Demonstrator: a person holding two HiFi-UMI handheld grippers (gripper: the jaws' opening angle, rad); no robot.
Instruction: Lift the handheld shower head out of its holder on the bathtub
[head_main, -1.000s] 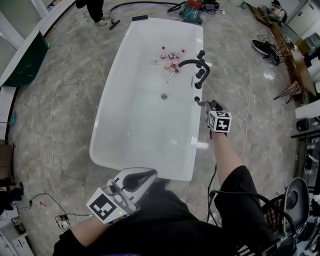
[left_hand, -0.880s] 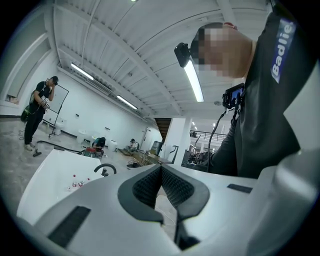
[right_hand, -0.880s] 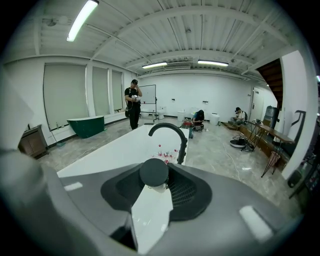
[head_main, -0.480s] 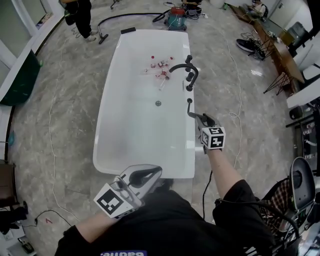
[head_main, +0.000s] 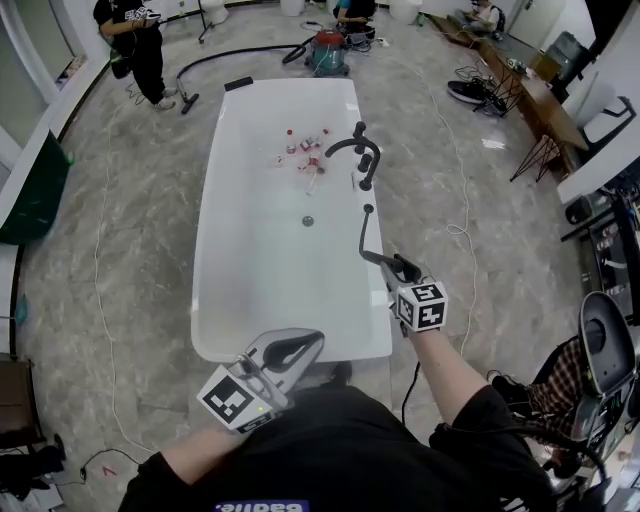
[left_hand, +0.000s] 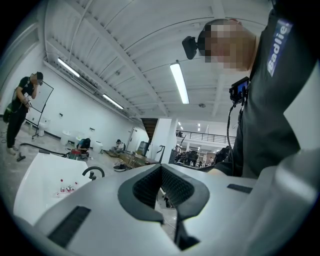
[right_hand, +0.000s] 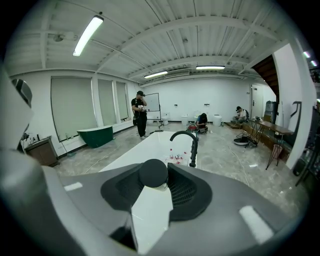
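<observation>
The handheld shower head (head_main: 364, 232) is a thin black wand, clear of the black fittings on the right rim of the white bathtub (head_main: 215, 200). My right gripper (head_main: 393, 264) is shut on its near end beside that rim. In the right gripper view the wand's round black end (right_hand: 153, 172) sits between the jaws of the right gripper (right_hand: 152, 176). The black curved faucet (head_main: 352, 145) stands farther along the rim. My left gripper (head_main: 285, 352) is shut on nothing, close to my body at the tub's near end; the left gripper (left_hand: 167, 210) points level across the room.
Small bottles (head_main: 303, 150) lie in the tub near the faucet, with the drain (head_main: 308, 220) mid-tub. A person (head_main: 135, 40) stands at the far left, and a vacuum (head_main: 328, 45) with its hose is beyond the tub. Cables run over the marble floor, and a chair (head_main: 600, 350) is at the right.
My right gripper has drawn back toward me and risen, carrying the shower wand away from the fittings on the rim. The left gripper has barely shifted.
</observation>
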